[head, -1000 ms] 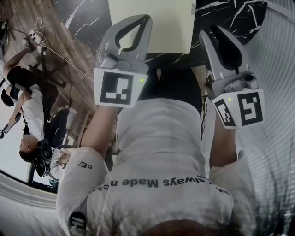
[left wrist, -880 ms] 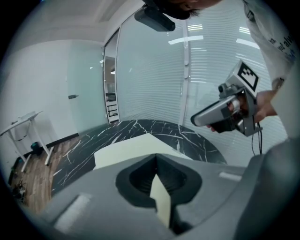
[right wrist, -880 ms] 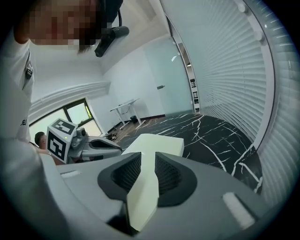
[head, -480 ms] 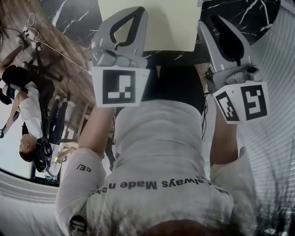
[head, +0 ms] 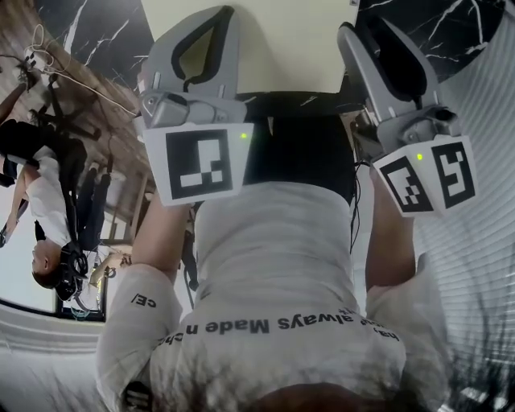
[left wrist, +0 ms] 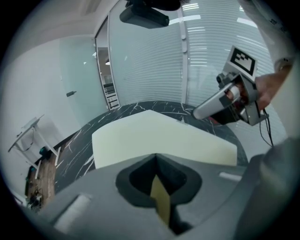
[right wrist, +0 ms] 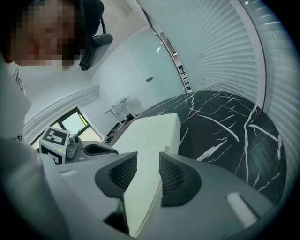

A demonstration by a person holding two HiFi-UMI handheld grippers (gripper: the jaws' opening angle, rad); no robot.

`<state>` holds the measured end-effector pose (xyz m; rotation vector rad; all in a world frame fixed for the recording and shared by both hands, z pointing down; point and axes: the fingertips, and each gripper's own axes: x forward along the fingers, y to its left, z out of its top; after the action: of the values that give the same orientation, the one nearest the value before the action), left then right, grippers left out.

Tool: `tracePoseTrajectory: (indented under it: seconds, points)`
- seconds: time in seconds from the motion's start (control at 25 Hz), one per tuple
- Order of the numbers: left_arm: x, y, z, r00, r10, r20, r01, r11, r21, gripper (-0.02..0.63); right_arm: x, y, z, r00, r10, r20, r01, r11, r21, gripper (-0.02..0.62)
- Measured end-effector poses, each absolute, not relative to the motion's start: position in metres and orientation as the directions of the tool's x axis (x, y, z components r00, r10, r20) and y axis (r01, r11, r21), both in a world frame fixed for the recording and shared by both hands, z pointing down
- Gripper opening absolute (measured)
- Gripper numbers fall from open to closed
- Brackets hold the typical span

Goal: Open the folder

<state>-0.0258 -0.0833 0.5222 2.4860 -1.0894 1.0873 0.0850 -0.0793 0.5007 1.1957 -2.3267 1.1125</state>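
Approach step, I judge: the folder [head: 282,44] lies shut on the table [head: 100,24], near its front edge; left gripper [head: 228,12] closed, tips together, over the folder's near-left part; right gripper [right wrist: 148,158] has just been opening, folder's edge in its gap (pads clear); next, nip the cover alone and lift; bare table rightward gives room.

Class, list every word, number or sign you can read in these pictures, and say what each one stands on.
"always Made": person's white T-shirt, upside down; neighbouring words curve away, unreadable.
"CE/": its sleeve, an uncertain reading.
Cubes on the left gripper and right gripper: black-and-white square patterns, no words.
The folder: no readable print.
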Motion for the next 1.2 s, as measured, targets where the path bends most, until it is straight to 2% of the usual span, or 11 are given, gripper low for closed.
tracePoseTrajectory:
  seconds: [0.28,0.76,1.2]
  points:
    - [-0.026,-0.082,0.533,0.399,-0.555,0.730,-0.695,-0.703,-0.155,0.002,0.086,-0.080,0.518,-0.600,-0.555,0.576,-0.794,0.325,-0.514,0.150]
    - [-0.025,-0.081,0.539,0.389,-0.549,0.740,-0.694,-0.702,-0.156,0.000,0.084,-0.077,0.531,-0.593,-0.550,0.589,-0.795,0.278,-0.540,0.150]
    - [-0.024,-0.080,0.544,0.367,-0.538,0.759,-0.683,-0.710,-0.173,0.000,0.086,-0.078,0.526,-0.601,-0.579,0.550,-0.758,0.196,-0.622,0.149]
